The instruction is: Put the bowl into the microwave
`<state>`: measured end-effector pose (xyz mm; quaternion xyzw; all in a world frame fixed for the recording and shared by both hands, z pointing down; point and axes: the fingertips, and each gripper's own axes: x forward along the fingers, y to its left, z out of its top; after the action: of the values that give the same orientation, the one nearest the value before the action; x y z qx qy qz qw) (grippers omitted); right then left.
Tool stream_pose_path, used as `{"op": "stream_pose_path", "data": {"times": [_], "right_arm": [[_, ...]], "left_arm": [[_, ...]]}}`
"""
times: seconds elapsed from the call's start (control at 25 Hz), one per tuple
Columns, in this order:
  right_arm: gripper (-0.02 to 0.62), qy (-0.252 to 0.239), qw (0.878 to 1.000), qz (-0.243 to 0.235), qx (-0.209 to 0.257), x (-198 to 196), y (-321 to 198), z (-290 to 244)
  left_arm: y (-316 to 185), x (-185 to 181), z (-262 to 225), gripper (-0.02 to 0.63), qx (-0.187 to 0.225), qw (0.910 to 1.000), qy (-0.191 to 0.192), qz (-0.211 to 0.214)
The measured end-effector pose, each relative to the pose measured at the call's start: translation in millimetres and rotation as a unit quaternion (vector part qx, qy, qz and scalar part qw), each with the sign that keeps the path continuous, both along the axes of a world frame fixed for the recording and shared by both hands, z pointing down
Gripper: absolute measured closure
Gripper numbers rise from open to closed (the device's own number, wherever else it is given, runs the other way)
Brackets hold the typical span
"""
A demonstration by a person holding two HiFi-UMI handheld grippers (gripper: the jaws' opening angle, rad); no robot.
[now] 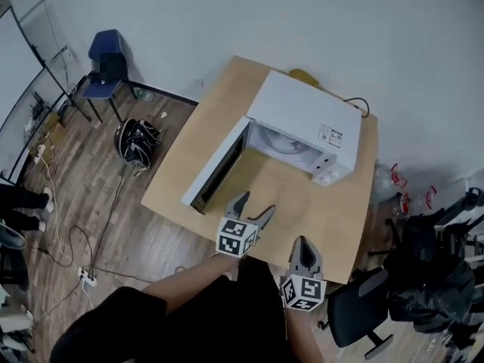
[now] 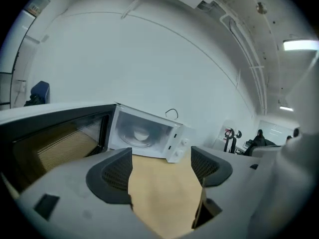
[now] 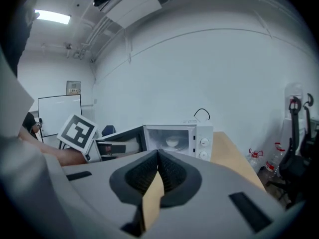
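A white microwave (image 1: 302, 127) stands on the wooden table (image 1: 333, 210) with its door (image 1: 215, 166) swung wide open. A white bowl (image 2: 141, 133) sits inside the cavity, also seen as the bowl (image 3: 172, 142) in the right gripper view and as the bowl (image 1: 283, 145) from the head. My left gripper (image 1: 253, 212) hovers over the table's near edge in front of the door, jaws apart and empty. My right gripper (image 1: 304, 246) is further back near the table's front edge, its jaws pressed together on nothing.
A black cable (image 1: 359, 104) runs behind the microwave. A blue chair (image 1: 106, 66) and a black bag (image 1: 136, 142) are on the wooden floor at left. A black office chair (image 1: 363, 316) and water bottles (image 1: 397, 180) stand at right. Cords (image 1: 83, 274) trail across the floor.
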<state>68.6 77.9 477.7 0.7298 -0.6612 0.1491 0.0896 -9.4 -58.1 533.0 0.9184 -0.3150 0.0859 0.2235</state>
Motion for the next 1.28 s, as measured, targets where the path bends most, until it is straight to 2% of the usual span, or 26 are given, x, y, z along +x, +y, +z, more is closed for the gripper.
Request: {"op": "stream_pose_path", "data": {"times": [0.2, 0.32, 0.48, 0.72, 1.04, 1.28], "right_arm": [[0.535, -0.002, 1.0, 0.014, 0.014, -25.9, 47.8, -19.9], [0.535, 0.007, 0.999, 0.027, 0.033, -33.7, 70.4, -37.1], [0.535, 0.006, 0.999, 0.025, 0.045, -49.7, 98.9, -52.6], [0.535, 0.026, 0.996, 0.02, 0.081, -57.7, 121.9, -85.8], [0.535, 0.032, 0.997, 0.021, 0.071, -57.9, 154.9, -87.6], [0.535, 0.045, 0.997, 0.009, 0.07, -58.5, 166.1, -88.4]], "left_arm": [[90.6, -35.1, -39.4, 0.26, 0.028, 0.9973, 0.032, 0.06], [120.3, -56.4, -67.4, 0.437, 0.04, 0.9966, 0.053, 0.048], [154.7, -74.9, -99.5, 0.574, 0.061, 0.9941, 0.071, 0.055], [186.8, -78.1, -134.3, 0.594, 0.118, 0.9891, 0.057, 0.068], [230.5, -61.0, -164.1, 0.594, 0.18, 0.9796, 0.044, 0.076], [249.3, -67.5, -162.8, 0.594, 0.194, 0.9789, 0.023, 0.059]]}}
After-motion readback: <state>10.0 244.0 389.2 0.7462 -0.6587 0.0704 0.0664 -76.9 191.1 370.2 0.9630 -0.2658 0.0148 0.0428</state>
